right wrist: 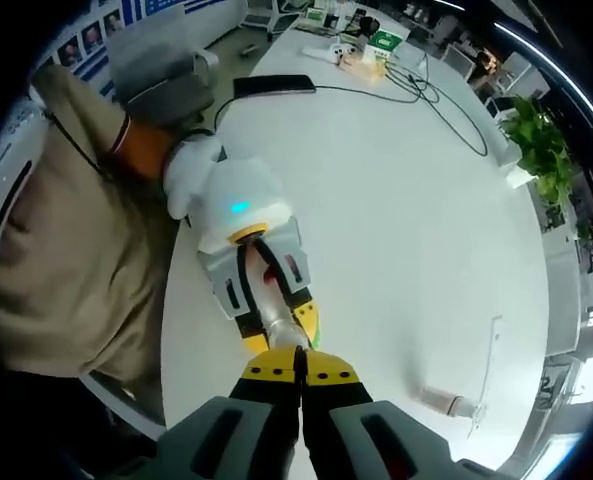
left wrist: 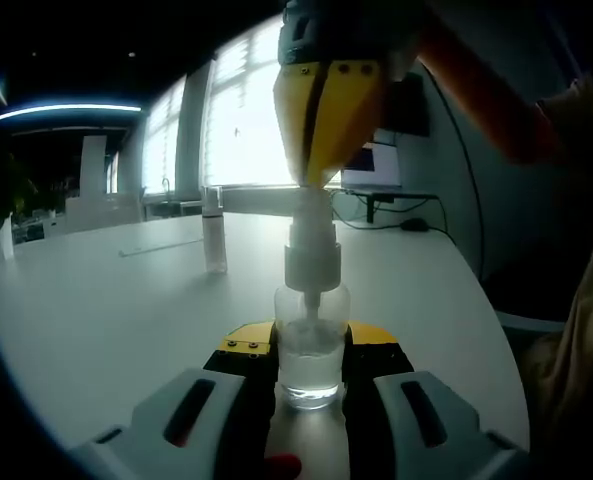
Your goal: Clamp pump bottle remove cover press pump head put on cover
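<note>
A small clear pump bottle (left wrist: 309,358) stands upright on the white table (left wrist: 116,310), and my left gripper (left wrist: 310,352) is shut on its body. Its white pump head (left wrist: 311,250) is uncovered. My right gripper (left wrist: 312,182) comes straight down from above with its yellow jaws shut, their tip resting on top of the pump head. The clear cover (left wrist: 213,230) stands upright on the table, off to the far left of the bottle. In the right gripper view, my right gripper (right wrist: 298,366) points down at the bottle (right wrist: 279,322) held in the left gripper (right wrist: 276,318); the cover (right wrist: 444,402) is to the right.
A person in a beige sleeve (right wrist: 66,230) sits at the table's edge. A clear flat strip (right wrist: 490,372) lies past the cover. A black cable (right wrist: 406,100), a dark tablet (right wrist: 276,85), a green box (right wrist: 383,42) and a potted plant (right wrist: 538,140) are at the far end.
</note>
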The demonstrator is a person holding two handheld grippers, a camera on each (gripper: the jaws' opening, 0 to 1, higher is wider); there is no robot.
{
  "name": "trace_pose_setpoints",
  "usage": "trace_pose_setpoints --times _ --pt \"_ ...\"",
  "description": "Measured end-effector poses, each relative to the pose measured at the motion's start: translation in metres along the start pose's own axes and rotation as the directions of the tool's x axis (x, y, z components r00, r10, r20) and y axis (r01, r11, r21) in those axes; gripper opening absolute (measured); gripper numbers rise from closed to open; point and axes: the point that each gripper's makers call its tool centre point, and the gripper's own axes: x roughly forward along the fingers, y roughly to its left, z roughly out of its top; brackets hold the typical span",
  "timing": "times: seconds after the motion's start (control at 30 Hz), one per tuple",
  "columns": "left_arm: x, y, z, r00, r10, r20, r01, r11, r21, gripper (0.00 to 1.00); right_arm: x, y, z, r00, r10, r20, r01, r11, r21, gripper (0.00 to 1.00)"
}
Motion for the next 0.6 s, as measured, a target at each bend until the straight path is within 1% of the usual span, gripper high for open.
trace_pose_setpoints --times 0.23,0.6 --pt "0.0002 -0.0002 -0.0001 1.000 -0.001 0.000 0.001 1.000 0.000 0.16 -0.0006 -0.0013 0.0010 0.999 -0.031 0.020 0.031 0.999 -0.015 0.00" --pt "0.0001 -0.0001 0.0001 1.000 -0.001 0.000 0.001 1.000 -0.001 0.16 -0.0006 -0.0020 0.0011 0.999 -0.032 0.027 0.032 0.999 -0.012 0.00"
